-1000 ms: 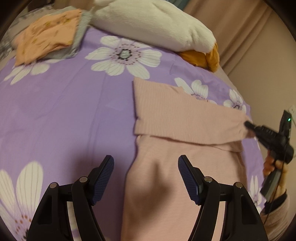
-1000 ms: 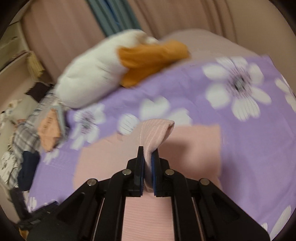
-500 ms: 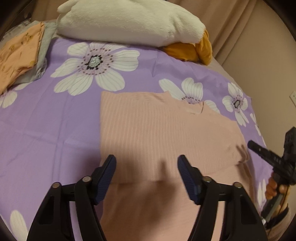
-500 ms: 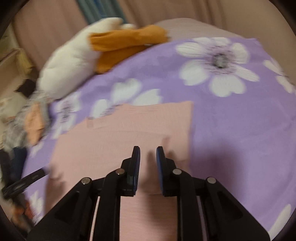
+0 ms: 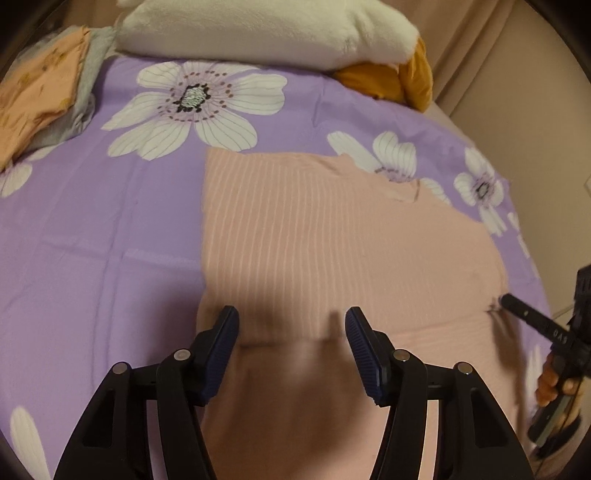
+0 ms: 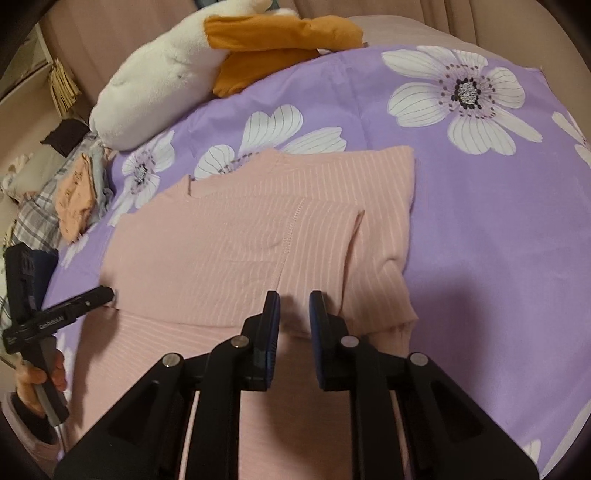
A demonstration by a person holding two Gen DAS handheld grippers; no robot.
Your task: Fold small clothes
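Note:
A pink ribbed garment [image 5: 332,236] lies flat on the purple flowered bedspread [image 5: 92,240], with a sleeve folded across its chest. It also shows in the right wrist view [image 6: 251,240]. My left gripper [image 5: 291,325] is open and empty, just above the folded edge. My right gripper [image 6: 294,306] is open by a narrow gap and empty, over the garment's right side. The right gripper also shows at the right edge of the left wrist view [image 5: 502,301]. The left gripper shows at the left of the right wrist view [image 6: 107,293].
A white and orange plush toy [image 5: 266,29] lies at the head of the bed, also in the right wrist view [image 6: 159,85]. Folded orange and grey clothes [image 5: 40,92] sit at the far left. More clothes [image 6: 74,195] pile beside the bed. A curtain hangs behind.
My right gripper carried the sleeve across the garment, let it go and opened. My left gripper stayed open and moved forward over the garment.

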